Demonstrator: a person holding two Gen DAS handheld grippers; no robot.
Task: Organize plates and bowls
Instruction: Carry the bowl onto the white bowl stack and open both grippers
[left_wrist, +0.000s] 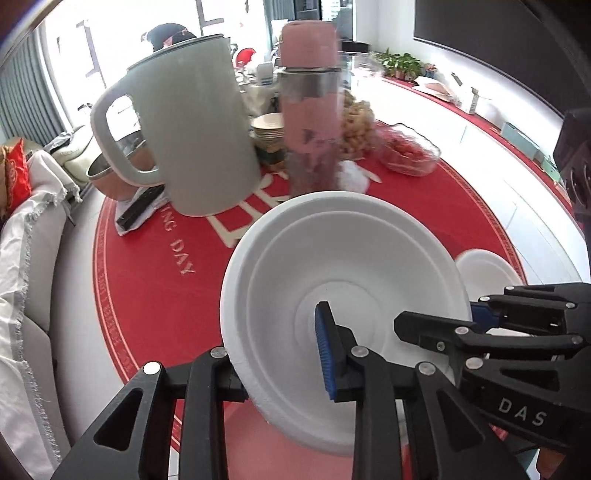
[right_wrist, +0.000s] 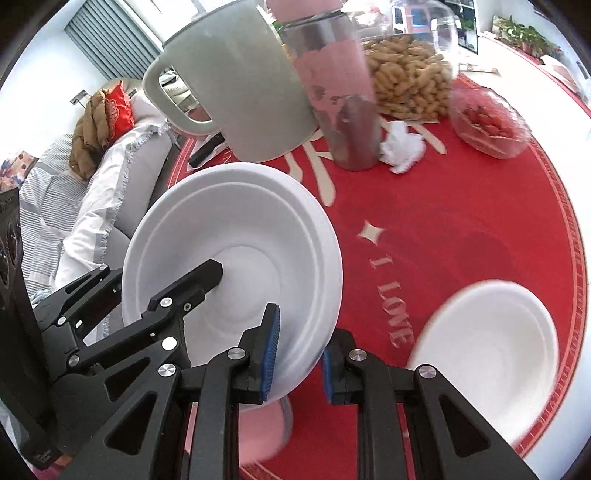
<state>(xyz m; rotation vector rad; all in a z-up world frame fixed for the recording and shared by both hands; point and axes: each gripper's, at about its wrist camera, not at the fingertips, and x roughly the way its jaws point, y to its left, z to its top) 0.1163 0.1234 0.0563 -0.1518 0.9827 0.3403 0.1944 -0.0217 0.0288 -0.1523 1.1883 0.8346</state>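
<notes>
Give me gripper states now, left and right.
Left gripper: shut on the white bowl, at its rim.
Right gripper: shut on the same white bowl, at the opposite rim.

Both views are bright with daylight. Far ahead of the left gripper's jaws, the windows (left_wrist: 92, 48) burn out to plain white, and the floor (left_wrist: 480, 140) to the right glares just as hard. The white plate (left_wrist: 343, 280) between the jaws loses most of its surface detail and casts a pinkish shadow on the red mat (left_wrist: 147, 280) beneath. In the right wrist view, the second plate (right_wrist: 487, 354) right of the jaws is smeared by motion. The pink bottle (right_wrist: 340, 92) ahead looks soft. Fisheye bending curves everything toward dark vignetted corners.
</notes>
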